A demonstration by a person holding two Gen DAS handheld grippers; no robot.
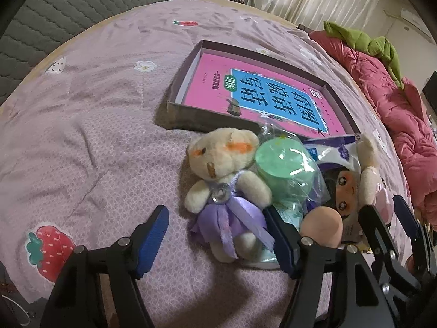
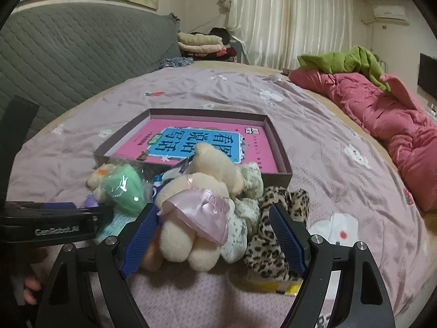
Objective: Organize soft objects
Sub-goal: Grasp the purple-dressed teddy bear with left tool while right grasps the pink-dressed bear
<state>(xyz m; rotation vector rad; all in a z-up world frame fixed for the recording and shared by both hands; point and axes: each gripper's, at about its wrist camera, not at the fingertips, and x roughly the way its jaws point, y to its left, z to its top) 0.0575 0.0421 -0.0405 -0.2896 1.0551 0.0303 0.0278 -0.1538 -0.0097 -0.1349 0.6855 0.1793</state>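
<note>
A pile of soft toys lies on the bed in front of a shallow box (image 1: 180,114) holding a pink book. In the left wrist view a cream bear in a purple dress (image 1: 226,186) lies between the open fingers of my left gripper (image 1: 218,237). Beside it are a green item in a clear bag (image 1: 284,169), a doll face (image 1: 345,188) and a peach ball (image 1: 323,225). In the right wrist view my right gripper (image 2: 215,237) is open around a cream bear in a pink dress (image 2: 191,210). A leopard-print cloth (image 2: 275,235) and a floral soft piece (image 2: 240,229) lie next to it.
The bed has a lilac quilt (image 1: 95,136) with strawberry prints. A red quilt (image 2: 382,114) with a green cloth (image 2: 341,60) lies along the right side. A grey padded headboard (image 2: 68,54) and folded clothes (image 2: 202,43) are at the back. The left gripper body (image 2: 49,218) shows at the left.
</note>
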